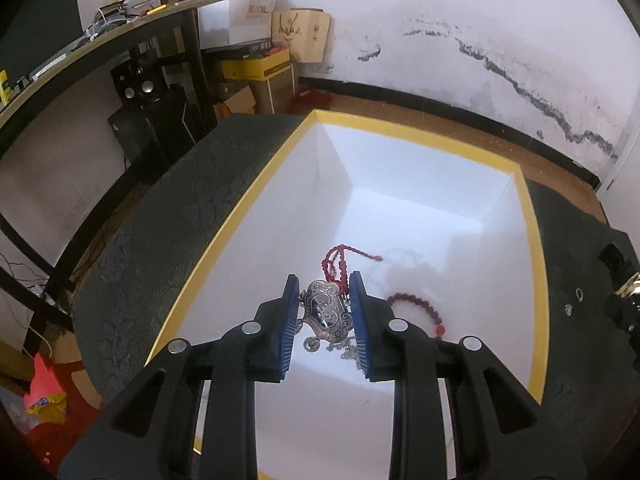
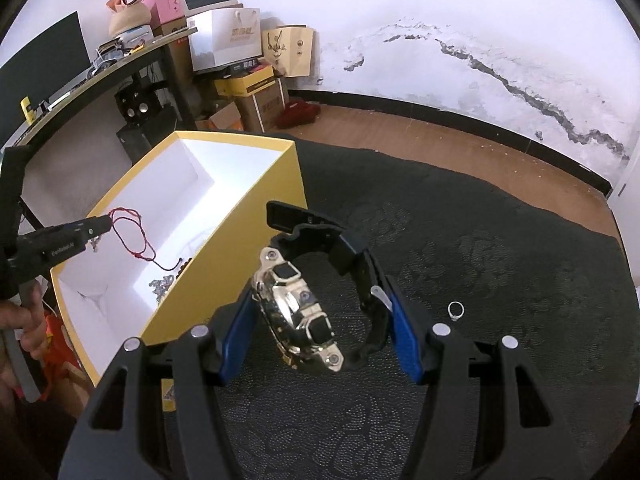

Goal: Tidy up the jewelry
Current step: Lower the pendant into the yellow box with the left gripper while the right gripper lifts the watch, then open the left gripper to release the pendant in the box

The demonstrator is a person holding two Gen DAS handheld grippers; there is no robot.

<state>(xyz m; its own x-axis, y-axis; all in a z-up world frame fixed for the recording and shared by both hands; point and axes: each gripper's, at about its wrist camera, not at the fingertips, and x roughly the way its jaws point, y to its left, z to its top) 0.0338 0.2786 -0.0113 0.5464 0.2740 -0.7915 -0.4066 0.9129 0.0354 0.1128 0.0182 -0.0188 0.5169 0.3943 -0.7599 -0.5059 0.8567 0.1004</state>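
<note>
The silver pendant (image 1: 326, 314) on its red cord (image 1: 336, 262) hangs above the white interior of the yellow-rimmed box (image 1: 400, 130), clamped between the blue pads of the left gripper (image 1: 326, 320). A red bead bracelet (image 1: 416, 308) lies on the box floor just beside it. The right gripper (image 2: 316, 324) grasps a gold-cased watch (image 2: 298, 312) by case and black strap, over the dark cloth (image 2: 480, 248) beside the box. A small ring (image 2: 456, 310) lies on the cloth nearby.

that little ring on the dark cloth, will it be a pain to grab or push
Probably fiddly. The ring looks tiny beside the right gripper, which is shut on the watch, so wide pads may miss it. It looks thin, rigid and likely light; pushed, it would more likely drag on the textured cloth than roll far.
</note>
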